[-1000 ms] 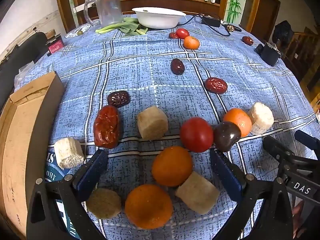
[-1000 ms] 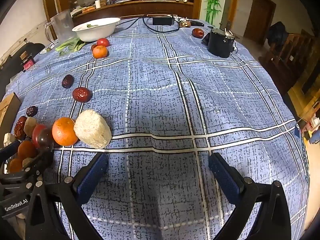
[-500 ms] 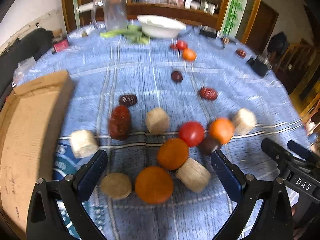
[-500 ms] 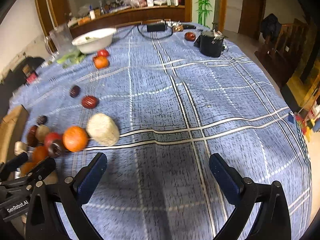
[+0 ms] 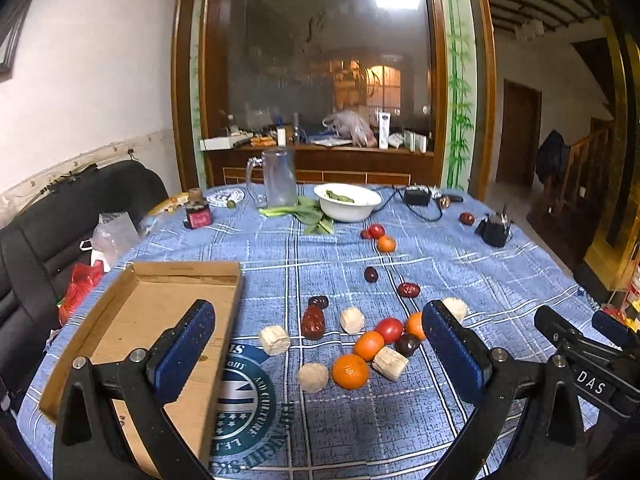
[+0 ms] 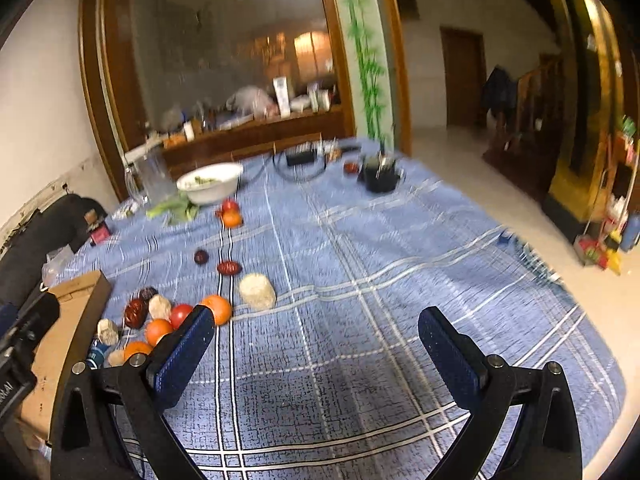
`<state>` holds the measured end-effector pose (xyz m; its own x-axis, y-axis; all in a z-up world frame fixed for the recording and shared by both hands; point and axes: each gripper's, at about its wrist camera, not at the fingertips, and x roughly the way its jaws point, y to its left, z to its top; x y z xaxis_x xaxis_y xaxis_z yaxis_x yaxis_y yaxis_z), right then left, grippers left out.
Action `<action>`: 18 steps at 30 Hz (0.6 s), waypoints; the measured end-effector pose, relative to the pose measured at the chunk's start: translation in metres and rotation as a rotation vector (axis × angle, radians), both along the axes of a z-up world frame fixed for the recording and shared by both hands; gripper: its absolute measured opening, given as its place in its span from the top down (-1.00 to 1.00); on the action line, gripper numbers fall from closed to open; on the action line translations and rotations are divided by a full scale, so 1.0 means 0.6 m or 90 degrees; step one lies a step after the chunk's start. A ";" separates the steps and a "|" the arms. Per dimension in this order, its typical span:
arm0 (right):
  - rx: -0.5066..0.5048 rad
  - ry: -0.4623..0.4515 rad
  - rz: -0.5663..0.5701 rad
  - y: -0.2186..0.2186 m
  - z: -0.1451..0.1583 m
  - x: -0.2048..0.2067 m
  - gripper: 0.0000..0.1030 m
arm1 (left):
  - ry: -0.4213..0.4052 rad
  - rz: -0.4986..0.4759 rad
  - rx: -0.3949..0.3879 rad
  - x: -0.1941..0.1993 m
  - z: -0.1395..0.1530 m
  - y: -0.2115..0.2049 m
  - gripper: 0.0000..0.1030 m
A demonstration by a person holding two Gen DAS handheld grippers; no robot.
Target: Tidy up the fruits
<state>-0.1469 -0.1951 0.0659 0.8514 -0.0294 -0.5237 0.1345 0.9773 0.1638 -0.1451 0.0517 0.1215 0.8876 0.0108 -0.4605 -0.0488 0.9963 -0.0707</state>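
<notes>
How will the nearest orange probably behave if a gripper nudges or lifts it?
The orange looks round, so a nudge would probably roll it across the flat tablecloth. Its skin looks smooth, so it might slip from narrow pads. It seems firm.

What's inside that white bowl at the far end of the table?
The white bowl holds some green leaves, showing just above its rim. Its wall hides whatever lies deeper. More leafy greens lie outside it on the blue cloth.

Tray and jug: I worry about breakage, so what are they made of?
The tray looks like plain matte brown cardboard, with folded walls and raw edges. The jug seems clear glass or plastic; its see-through body cannot settle which.
</notes>
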 end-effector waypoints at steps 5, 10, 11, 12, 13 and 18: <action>-0.009 -0.078 -0.021 0.015 0.016 -0.036 -0.99 | 0.003 -0.010 -0.011 -0.012 -0.003 0.004 -1.00; -0.017 -0.089 -0.025 0.022 0.007 -0.041 -0.99 | 0.004 -0.011 0.014 -0.022 -0.017 -0.007 -1.00; -0.011 -0.087 -0.020 0.022 0.005 -0.040 -0.99 | 0.003 -0.010 0.015 -0.022 -0.019 -0.009 -1.00; -0.002 -0.086 -0.013 0.021 0.003 -0.040 -0.99 | 0.002 -0.010 0.020 -0.024 -0.021 -0.011 -1.00; 0.001 -0.084 -0.010 0.020 0.000 -0.039 -0.99 | 0.002 -0.010 0.019 -0.024 -0.024 -0.010 -1.00; -0.009 -0.075 -0.003 0.029 -0.008 -0.034 -0.99 | 0.012 -0.011 0.031 -0.019 -0.031 -0.016 -1.00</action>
<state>-0.1674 -0.1779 0.0610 0.9069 -0.0401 -0.4195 0.1196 0.9790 0.1648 -0.1567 0.0422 0.1029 0.8792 0.0178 -0.4762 -0.0321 0.9992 -0.0220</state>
